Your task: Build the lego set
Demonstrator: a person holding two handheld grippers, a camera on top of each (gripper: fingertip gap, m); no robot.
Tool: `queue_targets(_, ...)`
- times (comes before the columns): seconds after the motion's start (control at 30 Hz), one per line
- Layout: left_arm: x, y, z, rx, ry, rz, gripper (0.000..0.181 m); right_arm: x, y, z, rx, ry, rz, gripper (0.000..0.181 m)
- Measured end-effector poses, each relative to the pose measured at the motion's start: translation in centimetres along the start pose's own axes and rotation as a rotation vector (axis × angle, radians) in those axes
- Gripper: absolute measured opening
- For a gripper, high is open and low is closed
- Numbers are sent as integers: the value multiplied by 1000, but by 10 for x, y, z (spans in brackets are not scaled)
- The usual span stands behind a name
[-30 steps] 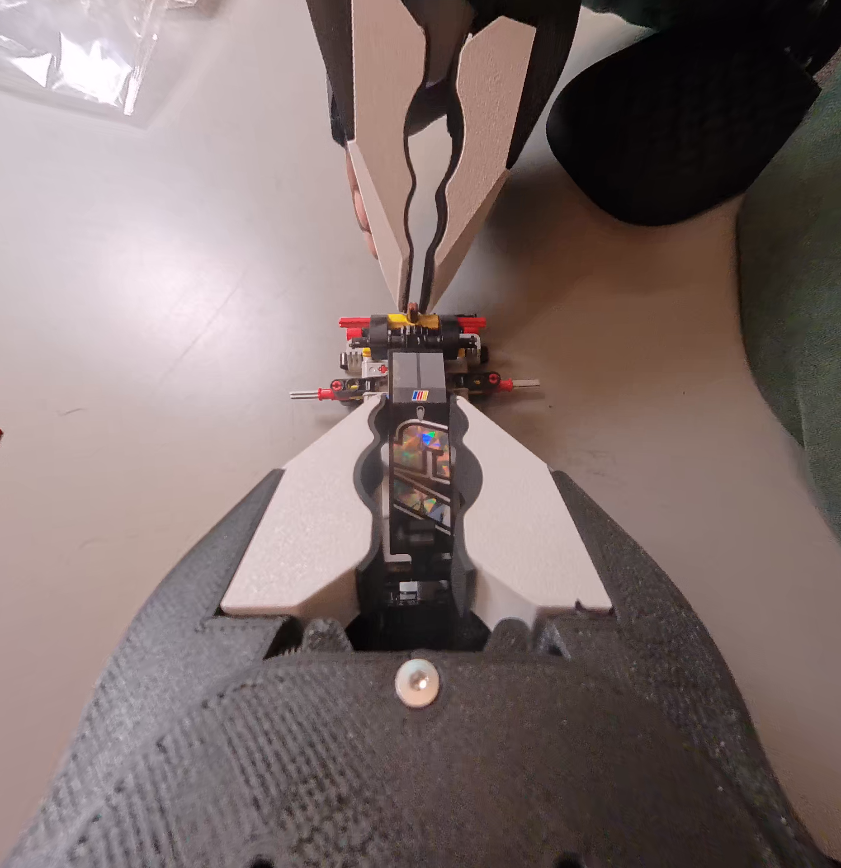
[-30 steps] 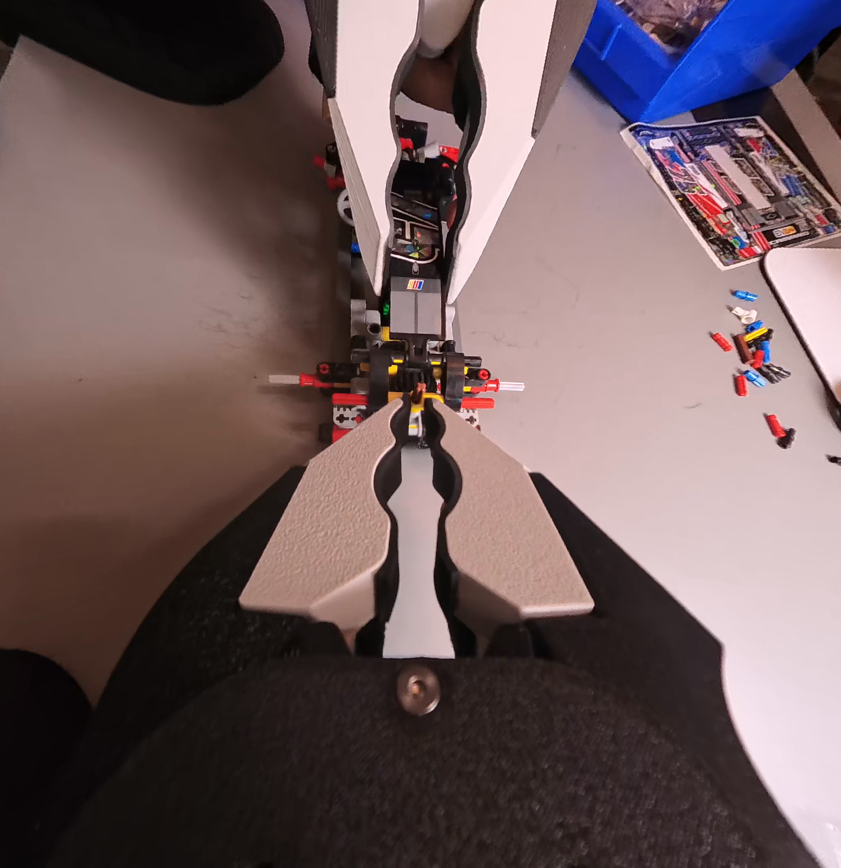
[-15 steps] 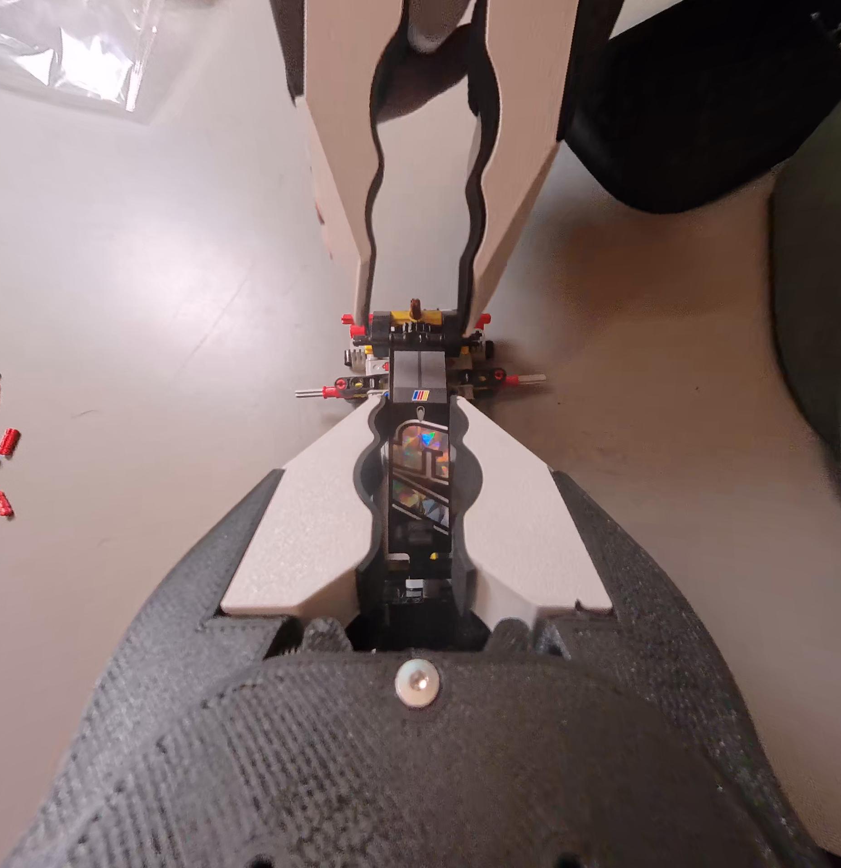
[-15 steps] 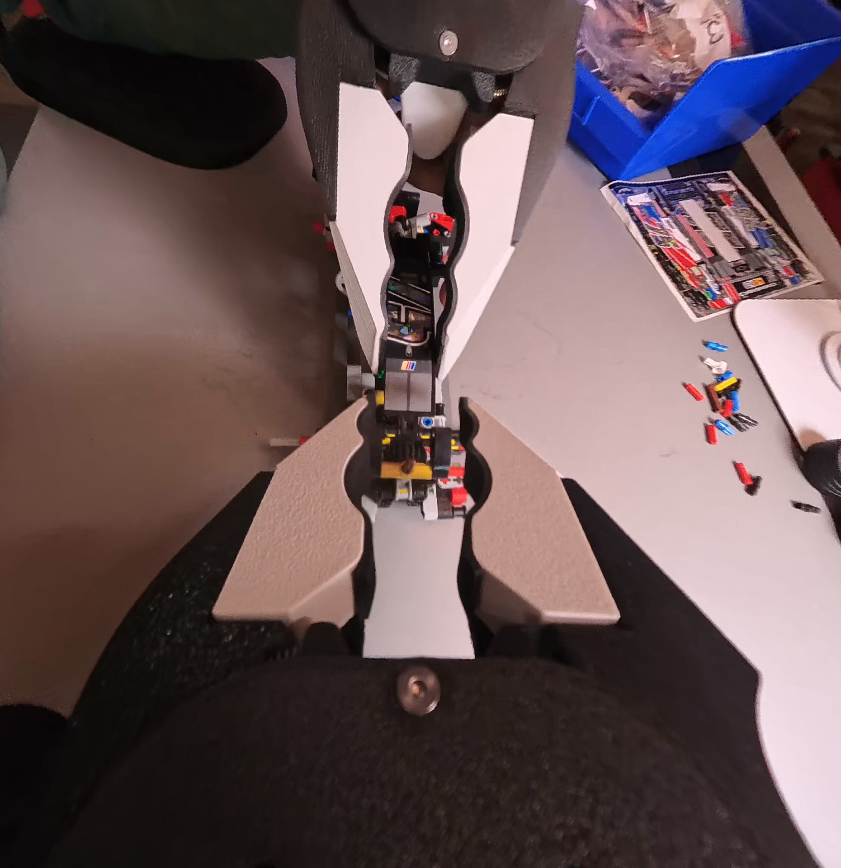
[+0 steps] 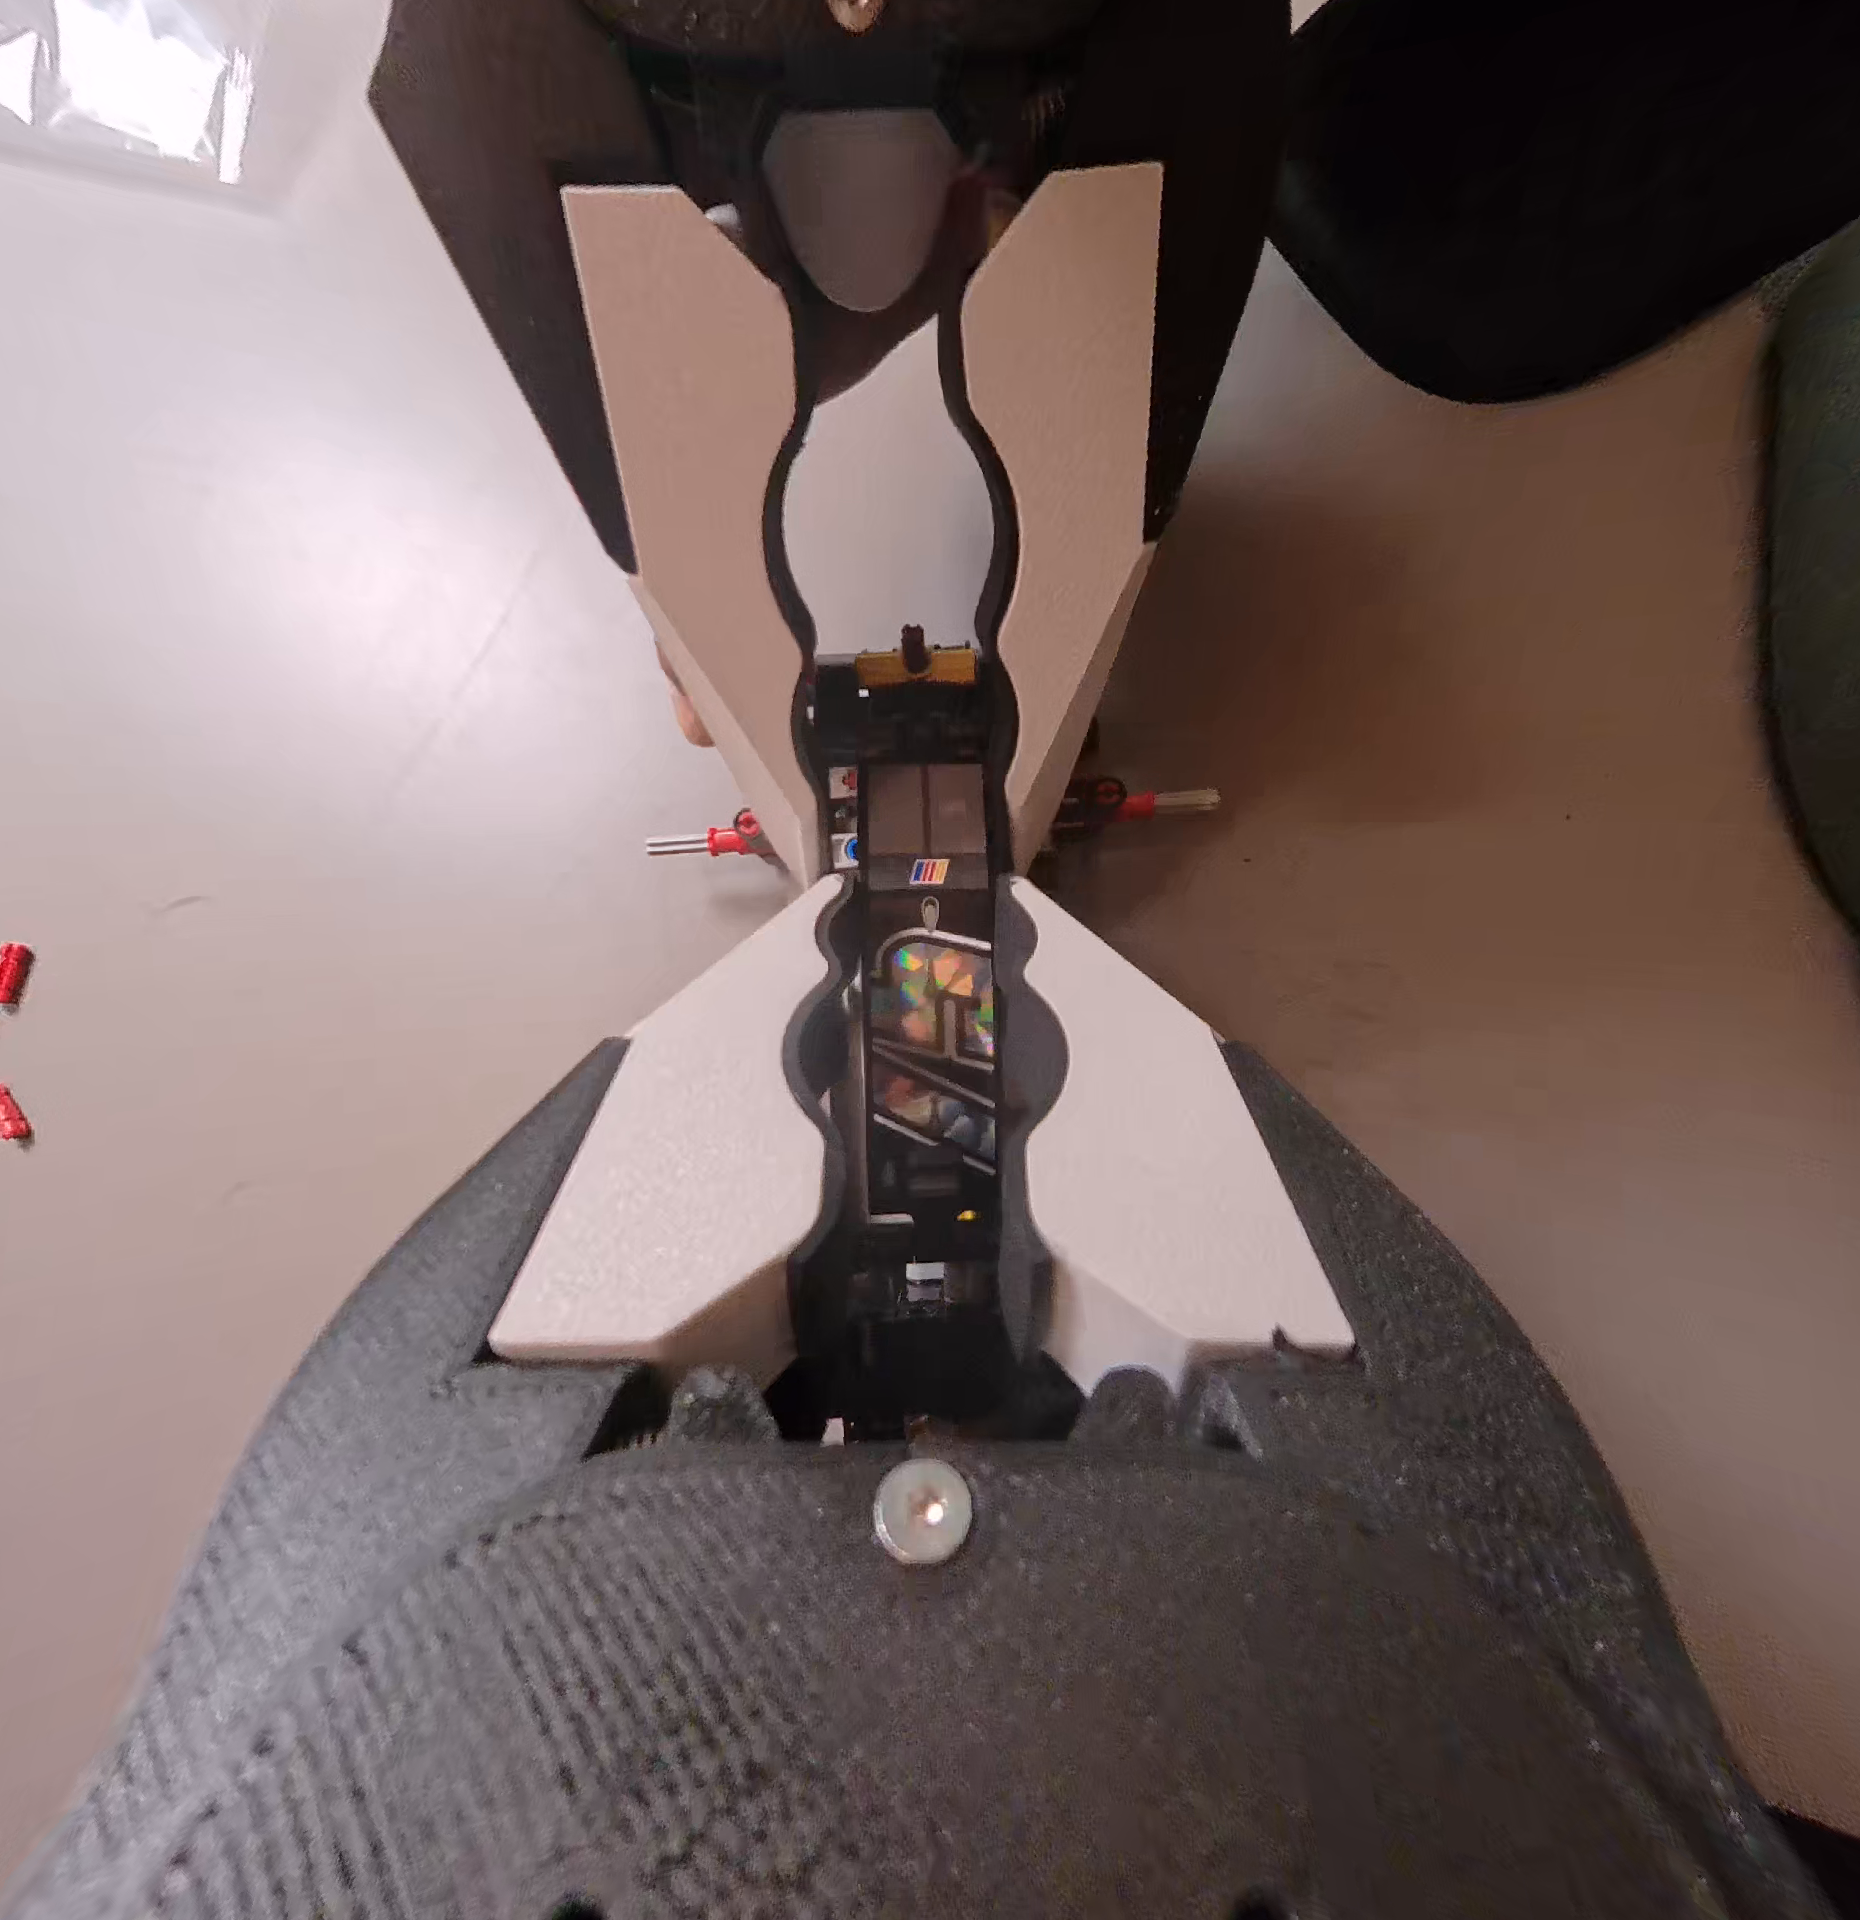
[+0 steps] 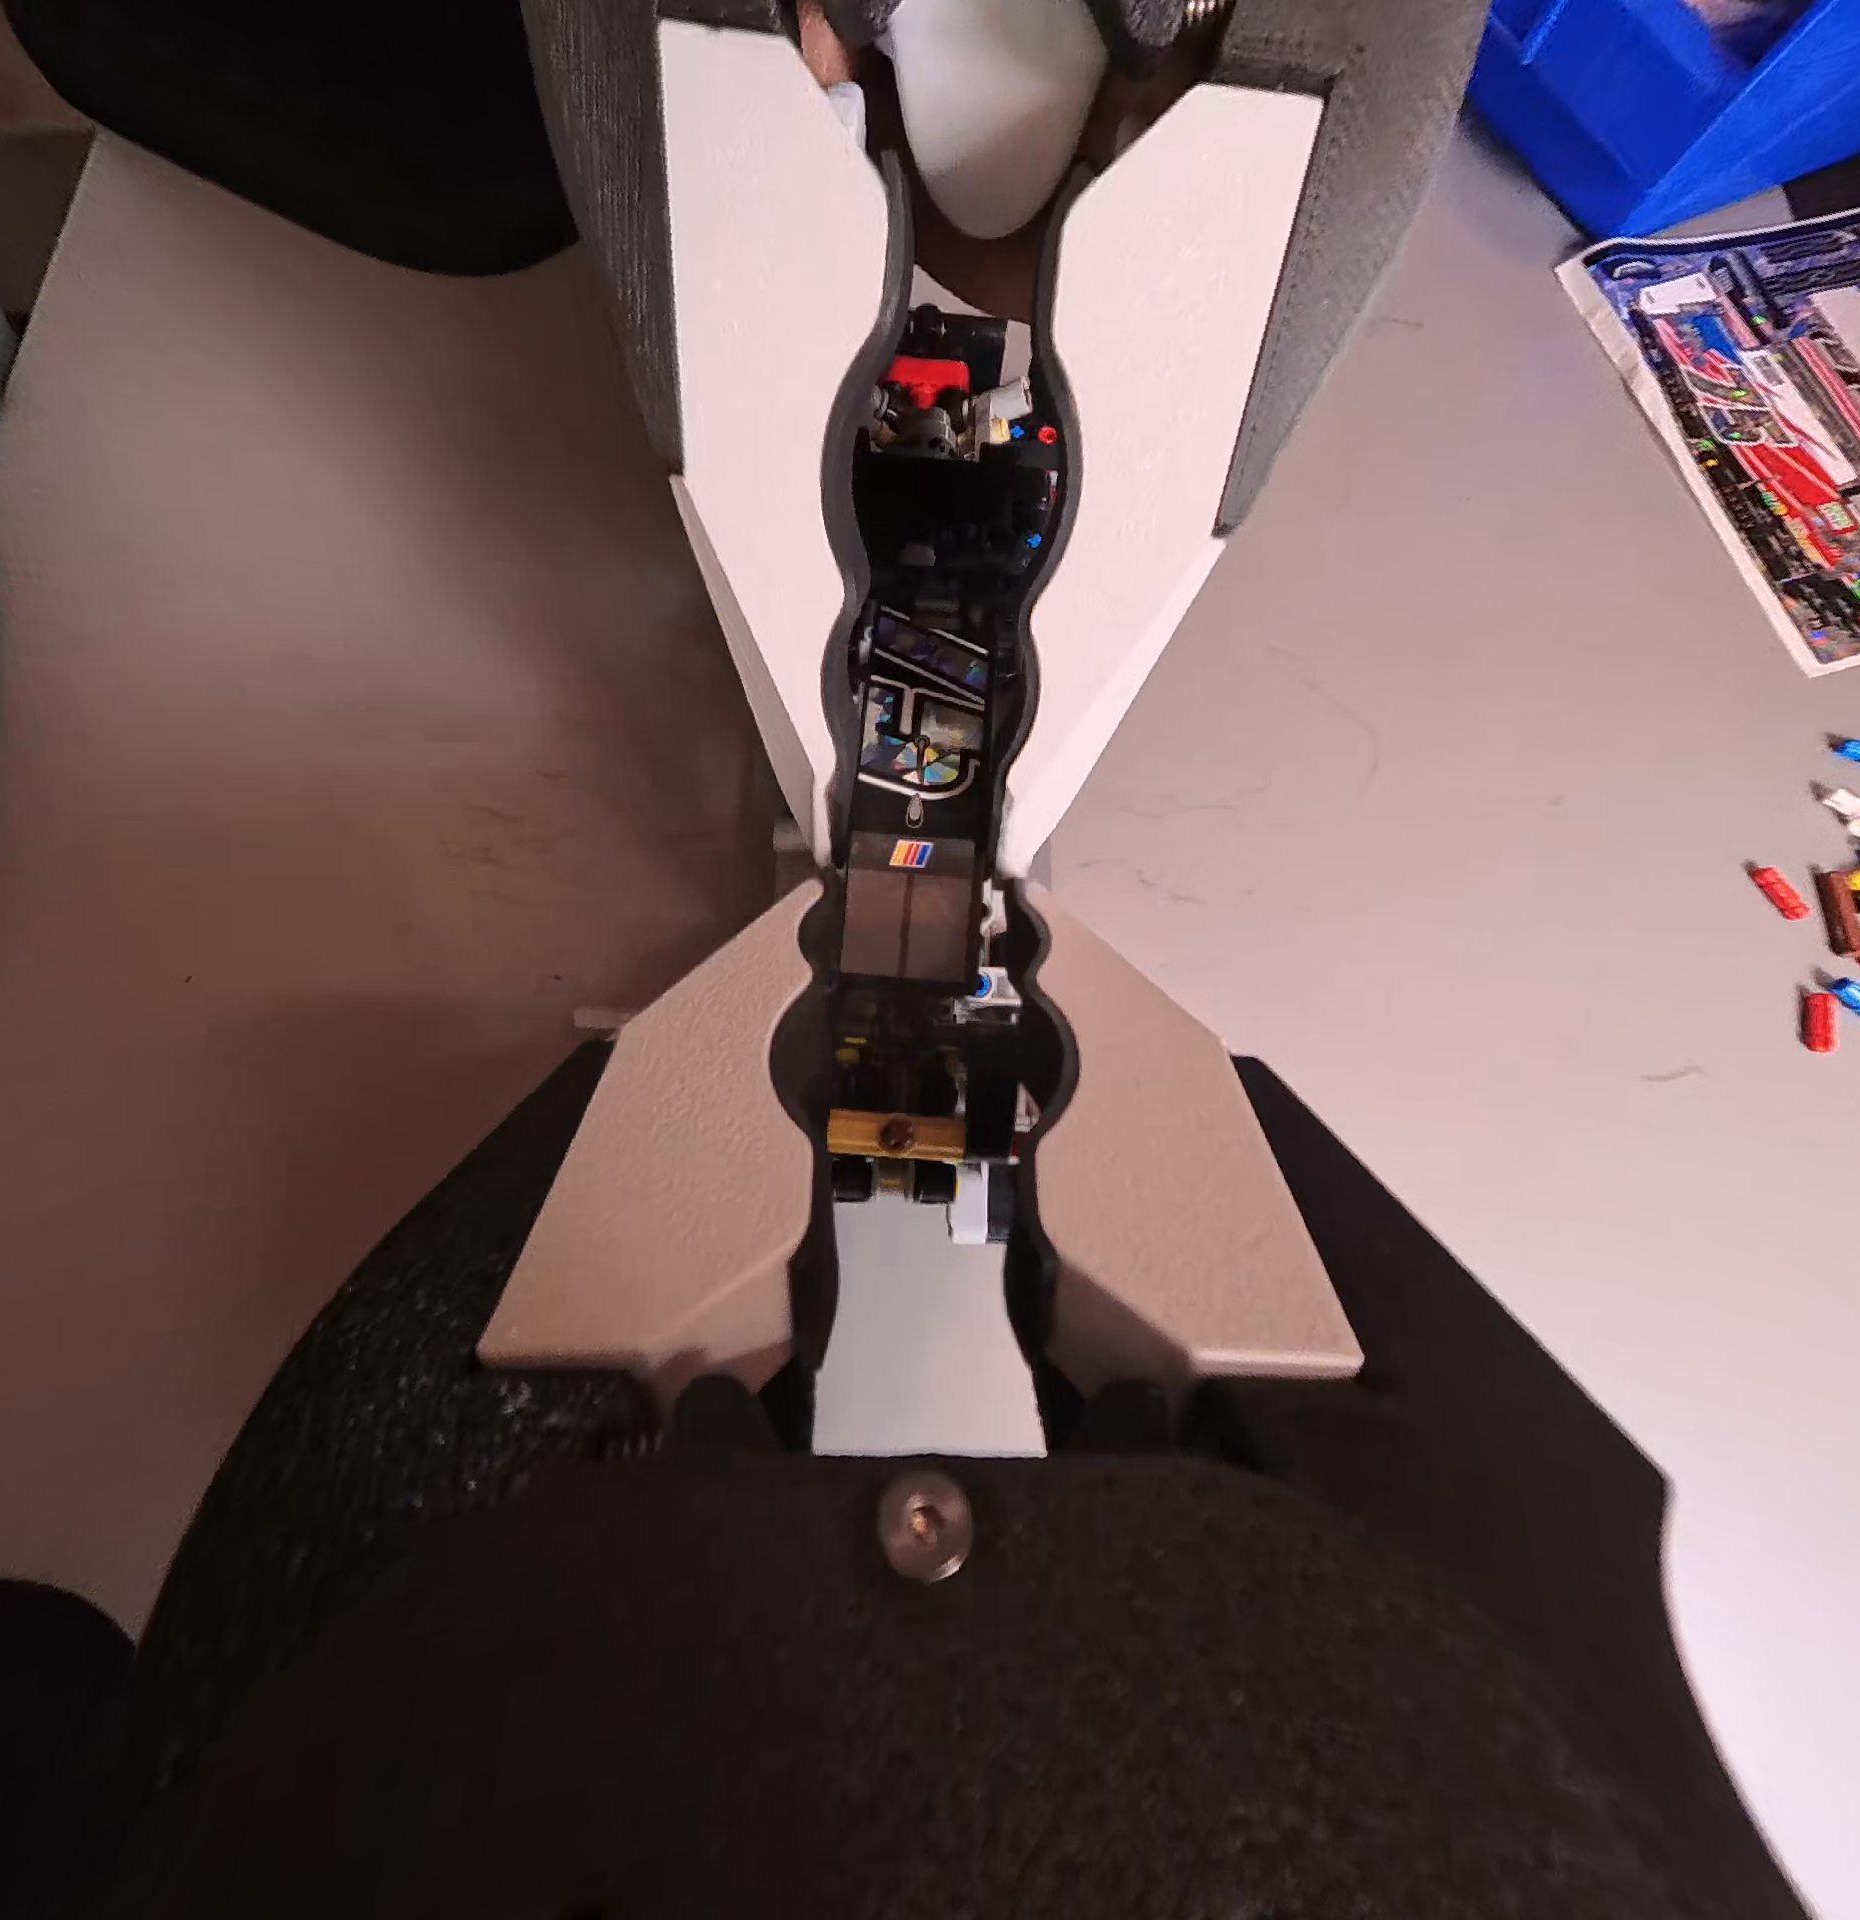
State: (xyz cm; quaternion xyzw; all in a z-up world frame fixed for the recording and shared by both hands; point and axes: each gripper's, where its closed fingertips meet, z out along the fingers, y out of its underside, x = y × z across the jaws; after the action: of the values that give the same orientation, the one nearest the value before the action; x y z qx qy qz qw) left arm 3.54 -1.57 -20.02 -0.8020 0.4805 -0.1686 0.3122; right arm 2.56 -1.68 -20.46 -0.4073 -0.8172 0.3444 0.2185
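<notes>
Tongs from both sides now straddle the lego car [image 5: 928, 997] on the surface [image 5: 282, 623]: left tongs [image 5: 928, 883] clamp its body, while right tongs [image 6: 921, 894], a second ago pinching a brown pin [image 6: 898, 1132] at its nose, have released, widened and slid around the nose; pin seems seated, regrip likely

One partly built lego car [image 5: 926, 831] lies on one table [image 5: 1425, 1039], with two grippers around it, the left gripper [image 5: 926, 883] and the right gripper [image 6: 921, 904]. There is one blue bin [image 6: 1674, 114], one instruction booklet [image 6: 1757, 436] and one clear plastic bag [image 5: 105, 83]. The loose small pieces [image 6: 1840, 935] number roughly a dozen, too small and crowded to count exactly.
</notes>
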Motion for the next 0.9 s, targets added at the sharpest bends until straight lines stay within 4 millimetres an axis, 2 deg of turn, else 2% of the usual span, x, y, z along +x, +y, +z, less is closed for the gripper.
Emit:
queue_targets(0.23, -3, 3, -8, 32, -22, -10, 27, 2, 1, -1, -3, 15, -18, 22)
queue_targets(0.37, -4, 6, -30, 99, -34, -42, 37, 1, 2, -1, 1, 19, -22, 22)
queue_targets(0.47, -1, 16, -48, 122, -38, -64, 46, 2, 1, -1, 15, 23, -19, 22)
queue_targets(0.57, 7, 28, -57, 114, -24, -87, 55, 4, 0, -2, 53, 32, -12, 22)
queue_targets(0.7, 14, 40, -53, 93, -44, -93, 58, 6, -5, -5, 148, 36, 24, 22)
queue_targets(0.9, 9, 50, -43, 82, -91, -105, 63, 5, -14, -8, 258, 16, 56, 23)
